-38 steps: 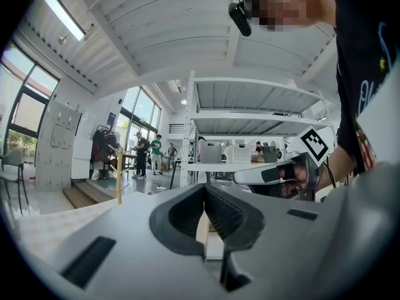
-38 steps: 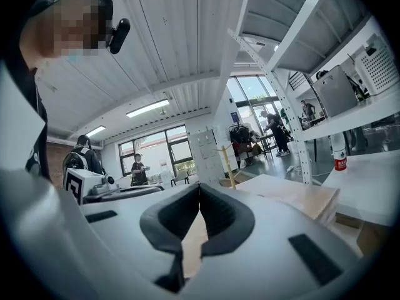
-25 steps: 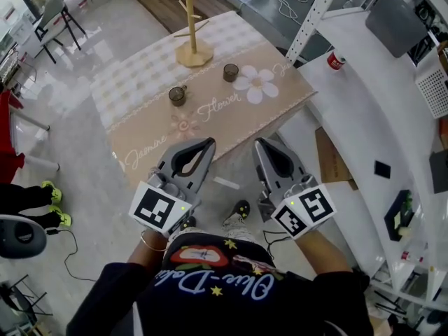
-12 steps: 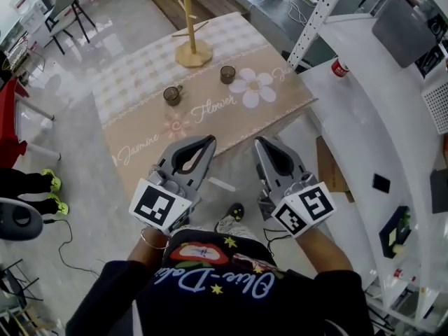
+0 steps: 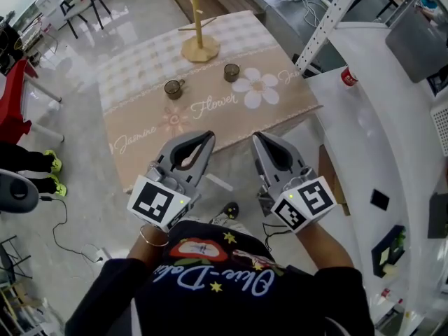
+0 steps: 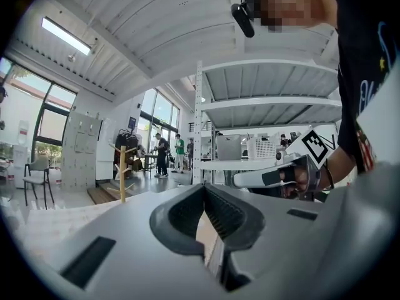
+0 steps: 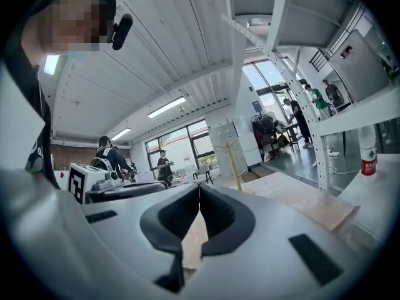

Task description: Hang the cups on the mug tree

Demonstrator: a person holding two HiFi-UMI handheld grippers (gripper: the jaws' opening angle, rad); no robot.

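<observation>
Ahead, the surface (image 5: 143, 114) is filling the upper middle of the head view, draped in a tan and checked cloth printed with flowers and lettering. The mug tree (image 5: 199, 26) is standing upright near its far edge, its pegs all bare.

The left gripper (image 5: 207, 138) and the right gripper (image 5: 256, 138) are hovering side by side over the floor, short of the near edge and well apart from everything on the cloth. Each gripper view is showing its jaws clenched together with nothing between them.

The left cup (image 5: 173, 88) and the right cup (image 5: 231, 72), both small and dark, are sitting upright between the near edge and the tree, the right one nearer the base. No cup is hanging yet, so the task appears to be just beginning.

Several things could be going wrong from here:
- Clenched jaws arriving at a cup would be shoving it across the cloth or toppling it rather than gripping it.
- A pinch on a thin rim could be slipping, since the cups look smooth.
- Pressing a handle hard onto a peg could be tilting the tree.
- Dragging on the cloth could be shifting tree and cups together.
</observation>
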